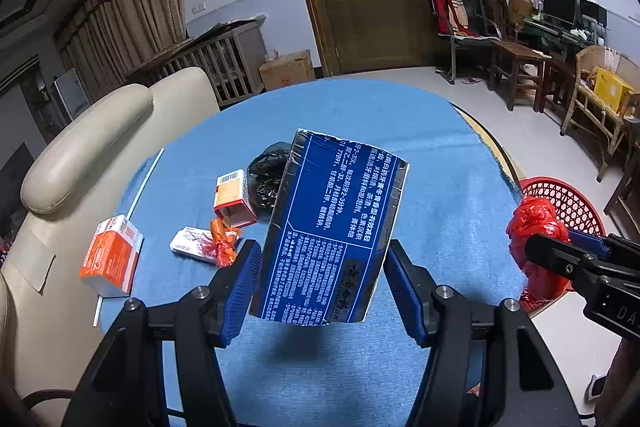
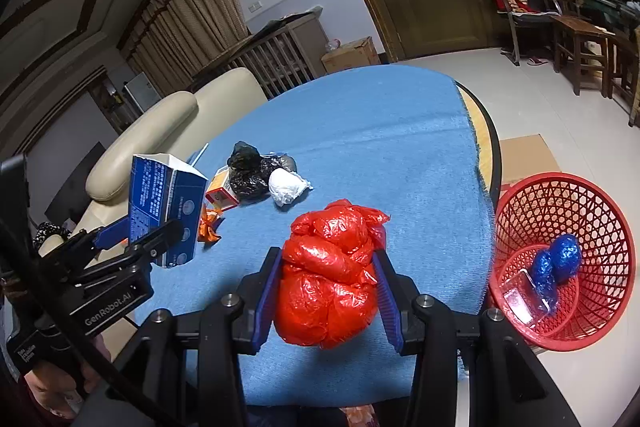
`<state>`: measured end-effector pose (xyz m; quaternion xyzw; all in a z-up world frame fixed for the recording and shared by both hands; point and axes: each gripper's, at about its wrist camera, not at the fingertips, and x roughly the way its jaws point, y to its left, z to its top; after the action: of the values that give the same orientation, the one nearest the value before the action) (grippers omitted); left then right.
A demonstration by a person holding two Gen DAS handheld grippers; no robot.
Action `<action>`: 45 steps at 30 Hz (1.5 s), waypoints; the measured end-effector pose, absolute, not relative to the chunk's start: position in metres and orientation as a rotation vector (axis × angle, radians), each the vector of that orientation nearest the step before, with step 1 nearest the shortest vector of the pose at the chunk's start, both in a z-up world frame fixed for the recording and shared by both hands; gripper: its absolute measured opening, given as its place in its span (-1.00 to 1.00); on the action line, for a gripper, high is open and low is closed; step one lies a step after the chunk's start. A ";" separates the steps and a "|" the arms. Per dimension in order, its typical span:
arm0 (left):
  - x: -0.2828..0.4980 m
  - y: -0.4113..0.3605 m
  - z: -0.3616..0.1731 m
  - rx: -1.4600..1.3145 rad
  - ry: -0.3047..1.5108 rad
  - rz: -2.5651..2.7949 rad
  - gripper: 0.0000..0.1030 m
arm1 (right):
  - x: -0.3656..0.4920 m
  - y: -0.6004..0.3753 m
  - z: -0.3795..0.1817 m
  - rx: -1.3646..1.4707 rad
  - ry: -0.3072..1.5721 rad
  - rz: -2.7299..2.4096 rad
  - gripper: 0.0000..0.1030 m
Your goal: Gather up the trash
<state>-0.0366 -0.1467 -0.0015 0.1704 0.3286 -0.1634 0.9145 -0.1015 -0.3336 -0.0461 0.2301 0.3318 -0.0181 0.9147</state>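
1. Left gripper (image 1: 320, 267) clamps the tilted blue box (image 1: 332, 227) above the table (image 2: 360, 131); it could twist free.
2. Right gripper (image 2: 328, 291) squeezes the red bag (image 2: 332, 275); the basket (image 2: 600, 211) sits at three o'clock, seemingly lower, so it may miss.

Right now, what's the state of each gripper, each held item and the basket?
Left gripper: shut on blue carton.
Blue carton: held off the table, tilted.
Right gripper: shut on red bag.
Red bag: gripped, bunched.
Red basket: on floor, holding blue bag.
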 end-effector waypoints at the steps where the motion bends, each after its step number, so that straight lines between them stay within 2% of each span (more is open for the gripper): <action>1: -0.037 -0.147 -0.002 0.352 0.678 -0.338 0.25 | -0.102 -0.335 -0.046 0.478 0.683 -0.038 -0.08; 27: -0.036 -0.159 -0.006 0.395 0.680 -0.363 0.24 | -0.110 -0.350 -0.052 0.523 0.679 -0.047 -0.08; 41: -0.021 -0.137 -0.026 0.270 0.819 -0.478 0.24 | -0.114 -0.360 -0.062 0.545 0.693 -0.071 -0.08; 45: -0.021 -0.131 -0.039 0.241 0.877 -0.522 0.33 | -0.114 -0.360 -0.066 0.551 0.702 -0.071 -0.08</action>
<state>-0.0211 -0.1313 -0.0388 0.1153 0.4185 -0.2492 0.8657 -0.1140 -0.3595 -0.0660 0.2666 0.3395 -0.0341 0.9014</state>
